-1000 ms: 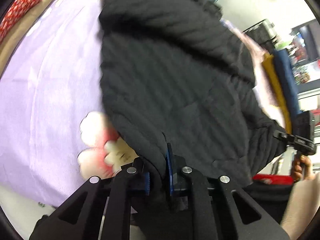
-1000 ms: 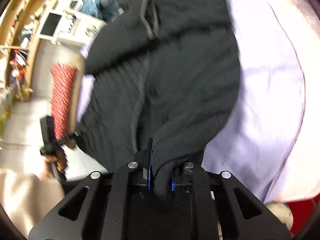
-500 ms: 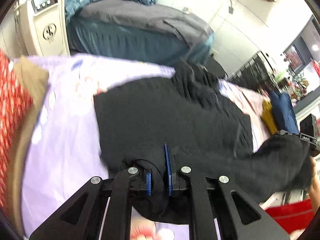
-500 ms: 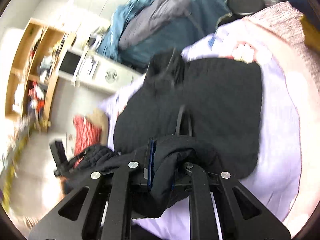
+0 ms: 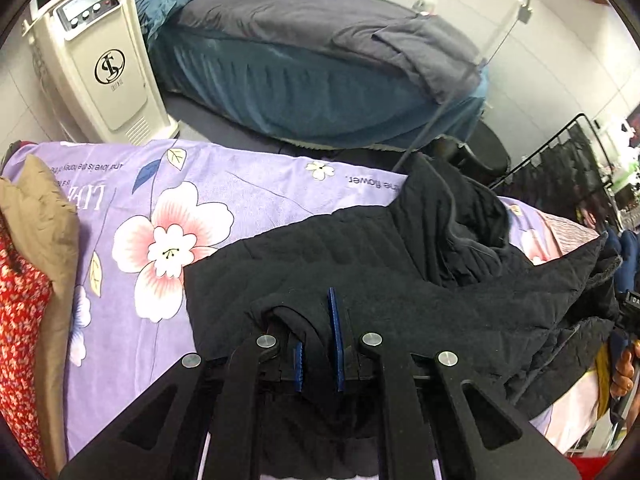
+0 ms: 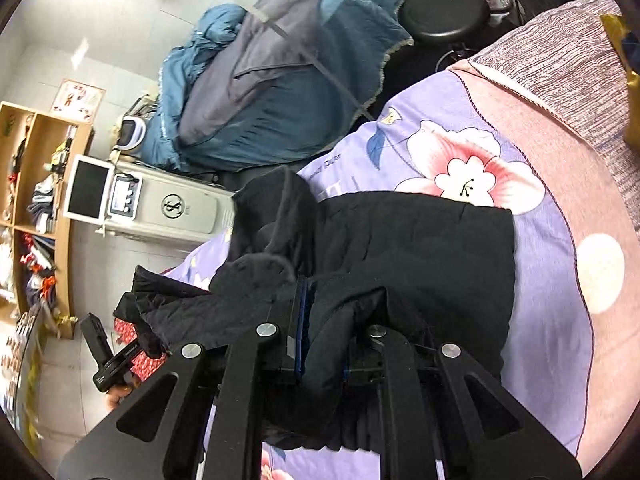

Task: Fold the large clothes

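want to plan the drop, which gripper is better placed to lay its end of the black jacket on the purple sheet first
Probably left. The left gripper grips the black jacket above the purple sheet; the right gripper's end bunches and sags towards it.

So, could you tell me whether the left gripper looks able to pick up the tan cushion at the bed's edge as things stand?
Probably not. The left gripper is shut on a fold of the black jacket, so it has no free jaws. The tan cushion lies uncovered on the purple floral sheet, so the path looks clear once the jacket is released.
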`<state>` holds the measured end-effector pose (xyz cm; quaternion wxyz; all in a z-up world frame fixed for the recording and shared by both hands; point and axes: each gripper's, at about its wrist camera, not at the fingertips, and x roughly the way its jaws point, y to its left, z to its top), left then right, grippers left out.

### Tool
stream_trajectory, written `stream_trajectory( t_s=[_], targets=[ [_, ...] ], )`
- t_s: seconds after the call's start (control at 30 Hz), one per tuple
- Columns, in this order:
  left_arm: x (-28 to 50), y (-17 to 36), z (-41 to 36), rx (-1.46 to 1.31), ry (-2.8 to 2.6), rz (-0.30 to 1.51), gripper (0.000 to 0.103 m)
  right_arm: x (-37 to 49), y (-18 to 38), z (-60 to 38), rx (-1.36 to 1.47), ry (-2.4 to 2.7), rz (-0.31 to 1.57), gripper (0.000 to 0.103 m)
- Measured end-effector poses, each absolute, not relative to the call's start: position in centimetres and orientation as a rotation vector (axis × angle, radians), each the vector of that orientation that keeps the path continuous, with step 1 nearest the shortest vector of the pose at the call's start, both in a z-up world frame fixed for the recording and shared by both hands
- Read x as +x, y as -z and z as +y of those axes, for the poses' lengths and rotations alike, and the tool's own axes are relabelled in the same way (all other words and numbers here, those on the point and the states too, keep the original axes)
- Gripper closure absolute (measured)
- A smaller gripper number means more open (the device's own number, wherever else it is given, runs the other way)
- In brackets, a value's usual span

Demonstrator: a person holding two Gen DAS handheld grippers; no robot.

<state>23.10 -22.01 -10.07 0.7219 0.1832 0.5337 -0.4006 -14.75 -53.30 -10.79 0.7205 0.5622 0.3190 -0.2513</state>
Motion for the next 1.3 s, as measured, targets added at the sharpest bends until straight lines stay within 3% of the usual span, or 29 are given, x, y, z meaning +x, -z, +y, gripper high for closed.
stream_trajectory(
  t_s=[0.23, 0.33, 0.4, 0.5, 0.53, 0.6, 0.63, 0.77, 0.9, 1.03, 1.07, 1.13, 1.23, 1.3],
  targets=[
    [25.4, 13.1, -23.6, 0.338, 0.827, 1.297, 0.089, -13.6, 14.0, -55.5, 1.341, 0.623, 0.712, 0.09],
    [27.6, 13.4, -22.4, 0.141, 0.833, 1.42, 0.084, -13.7, 15.6, -56.4, 1.415, 0.659, 0.696, 0.09],
    [29.4, 12.9, -20.5, -0.084, 0.881, 1.49, 0.074, -13.6, 16.2, -56.8, 1.437, 0.672, 0.692, 0.09],
    [30.9, 11.7, -18.0, -0.225, 0.889, 1.508, 0.07, -13.1, 16.9, -57.3, 1.447, 0.677, 0.694, 0.09],
    [31.0, 11.1, -17.4, -0.226, 0.883, 1.496, 0.069, -12.8, 17.1, -57.4, 1.443, 0.684, 0.702, 0.09],
    [30.8, 9.0, -15.8, -0.127, 0.797, 1.37, 0.033, -12.5, 17.7, -57.7, 1.441, 0.698, 0.719, 0.09],
    [30.4, 7.8, -15.0, -0.064, 0.766, 1.28, 0.028, -12.4, 18.0, -57.9, 1.447, 0.705, 0.72, 0.09],
    [27.3, 5.5, -14.0, 0.14, 0.753, 1.12, 0.027, -12.3, 19.3, -58.3, 1.48, 0.722, 0.716, 0.09],
    [19.0, 6.2, -15.1, 0.379, 0.855, 1.023, 0.027, -13.0, 20.1, -58.3, 1.581, 0.738, 0.666, 0.089],
    [8.7, 9.1, -16.3, 0.619, 0.967, 0.896, 0.021, -14.2, 19.1, -58.2, 1.686, 0.704, 0.582, 0.079],
    [7.7, 10.1, -16.4, 0.637, 0.981, 0.905, 0.019, -14.5, 18.7, -58.1, 1.709, 0.691, 0.558, 0.075],
    [5.9, 12.4, -16.8, 0.655, 0.977, 0.958, 0.019, -15.3, 17.4, -58.1, 1.764, 0.64, 0.463, 0.055],
    [5.3, 15.0, -17.6, 0.682, 0.923, 0.996, 0.019, -16.3, 15.6, -57.8, 1.801, 0.598, 0.384, 0.043],
    [5.3, 16.3, -18.5, 0.746, 0.888, 0.978, 0.017, -17.5, 14.1, -57.0, 1.803, 0.578, 0.298, 0.041]
  ],
)
